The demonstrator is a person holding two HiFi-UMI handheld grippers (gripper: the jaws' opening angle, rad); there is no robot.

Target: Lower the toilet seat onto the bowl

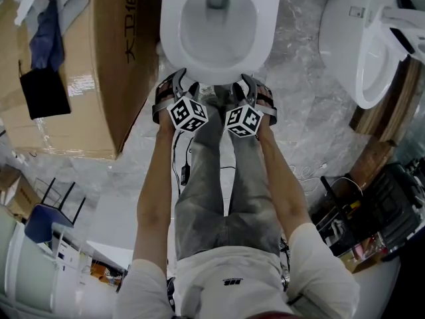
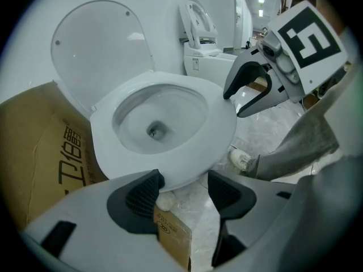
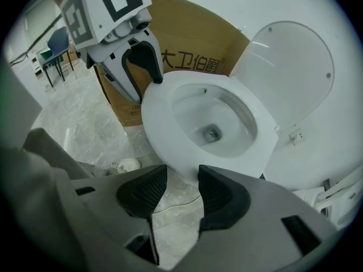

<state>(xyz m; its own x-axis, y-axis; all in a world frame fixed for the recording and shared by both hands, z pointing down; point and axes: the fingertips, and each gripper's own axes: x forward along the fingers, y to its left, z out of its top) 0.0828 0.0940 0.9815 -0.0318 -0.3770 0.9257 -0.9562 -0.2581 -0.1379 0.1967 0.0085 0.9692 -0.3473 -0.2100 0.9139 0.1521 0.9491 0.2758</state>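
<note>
Left tool [image 1: 175, 87] and right tool [image 1: 251, 87] hover side by side, jaws apart and empty, before the toilet seat [image 1: 170, 25]

Left forearm [image 1: 154, 188] and right forearm [image 1: 280, 181] stretched forward side by side, left gripper [image 2: 184, 190] with jaws apart, holding nothing, right gripper [image 3: 181, 190] likewise parted and empty, grippers level with each other
</note>
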